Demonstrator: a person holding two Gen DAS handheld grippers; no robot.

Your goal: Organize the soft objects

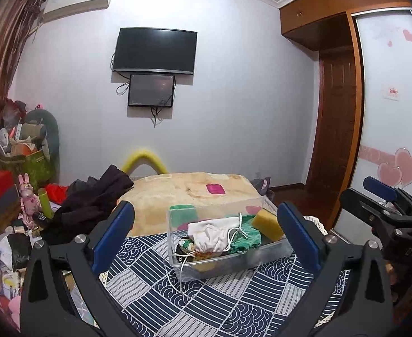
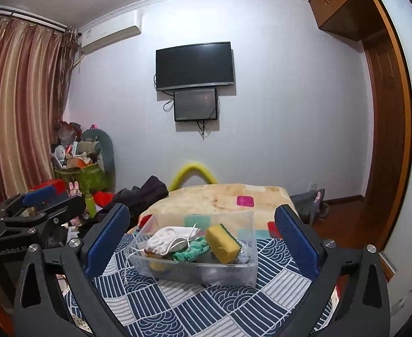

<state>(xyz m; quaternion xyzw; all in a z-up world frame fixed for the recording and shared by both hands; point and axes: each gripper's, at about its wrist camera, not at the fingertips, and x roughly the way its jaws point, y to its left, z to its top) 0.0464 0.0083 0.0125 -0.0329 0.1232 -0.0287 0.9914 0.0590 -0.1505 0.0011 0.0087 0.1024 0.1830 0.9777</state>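
Note:
A clear plastic box [image 1: 276, 255] stands on the navy patterned cloth [image 1: 220, 303]. In it lie a white drawstring pouch [image 1: 211, 233], a green knitted piece [image 1: 248, 238] and a yellow sponge [image 1: 266, 224]. The pouch's white cord [image 1: 175, 280] hangs out over the cloth. My left gripper [image 1: 206, 236] is open and empty, in front of the box. The right wrist view shows the same box [image 2: 245, 272], pouch [image 2: 168, 238], green piece [image 2: 193, 251] and sponge [image 2: 223, 243]. My right gripper [image 2: 203, 238] is open and empty, also in front of the box.
A beige blanket [image 1: 183, 188] with a pink patch [image 1: 215, 188] covers the bed behind. Dark clothes [image 1: 93, 196] lie at the left. Clutter and a green bin [image 1: 34, 163] fill the left corner. A wardrobe [image 1: 388, 112] stands at the right. A TV [image 1: 155, 49] hangs on the wall.

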